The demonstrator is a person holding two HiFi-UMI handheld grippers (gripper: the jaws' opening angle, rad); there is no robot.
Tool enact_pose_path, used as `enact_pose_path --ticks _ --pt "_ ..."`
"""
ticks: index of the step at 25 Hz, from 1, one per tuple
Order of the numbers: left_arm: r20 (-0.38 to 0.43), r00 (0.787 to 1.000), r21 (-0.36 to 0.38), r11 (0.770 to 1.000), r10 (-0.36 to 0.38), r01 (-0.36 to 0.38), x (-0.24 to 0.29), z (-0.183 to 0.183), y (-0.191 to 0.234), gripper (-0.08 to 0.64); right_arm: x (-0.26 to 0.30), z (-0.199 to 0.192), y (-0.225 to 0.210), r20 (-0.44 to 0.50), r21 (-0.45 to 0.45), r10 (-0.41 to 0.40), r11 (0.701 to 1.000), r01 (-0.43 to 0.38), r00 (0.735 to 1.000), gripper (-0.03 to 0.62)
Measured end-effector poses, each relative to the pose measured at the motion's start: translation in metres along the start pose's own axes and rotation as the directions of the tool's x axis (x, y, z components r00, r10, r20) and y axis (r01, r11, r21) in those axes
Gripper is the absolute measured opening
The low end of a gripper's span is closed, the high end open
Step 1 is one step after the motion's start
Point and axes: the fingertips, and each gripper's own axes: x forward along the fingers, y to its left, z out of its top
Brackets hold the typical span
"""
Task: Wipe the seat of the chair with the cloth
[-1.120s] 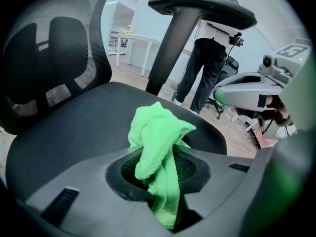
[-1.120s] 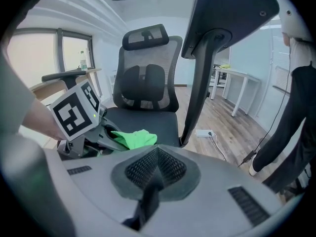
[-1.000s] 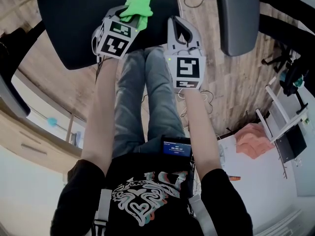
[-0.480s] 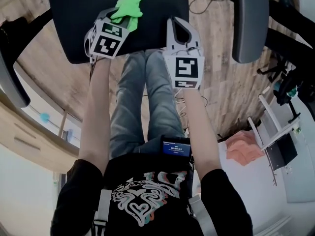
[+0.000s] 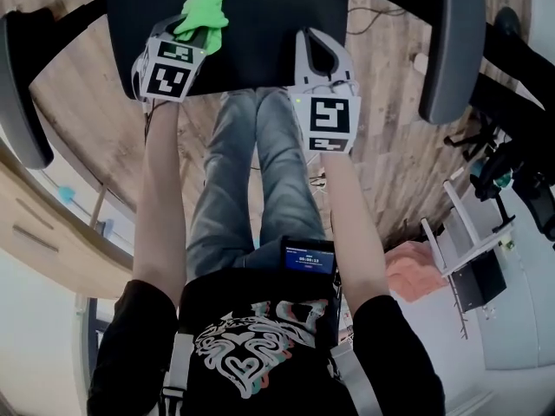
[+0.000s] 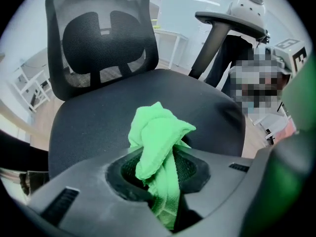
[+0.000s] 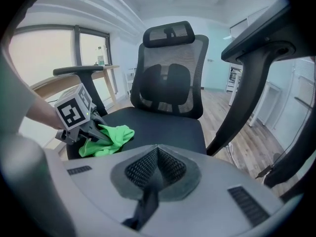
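Head view: the left gripper (image 5: 198, 33) is over the front-left part of the seat (image 5: 269, 24), with the green cloth (image 5: 205, 7) bunched at its tip. The right gripper (image 5: 316, 42) sits at the seat's front edge, right of the cloth.

Left gripper view: jaws are clamped on the cloth, which sticks up in a wad above the seat.

Right gripper view: jaws are pressed together with nothing in them, pointing across the seat. The cloth's on the seat's left side.
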Motion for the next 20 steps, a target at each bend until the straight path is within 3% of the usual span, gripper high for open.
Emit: enact_pose_path --ticks 20 --pt "-0.034 0.989 -0.115 0.983 0.141 -0.144 -0.032 -0.042 0.059 0.105 0.003 0.014 -0.001 0.006 -0.057 0.036 0.998 -0.035 0.999 0.000"
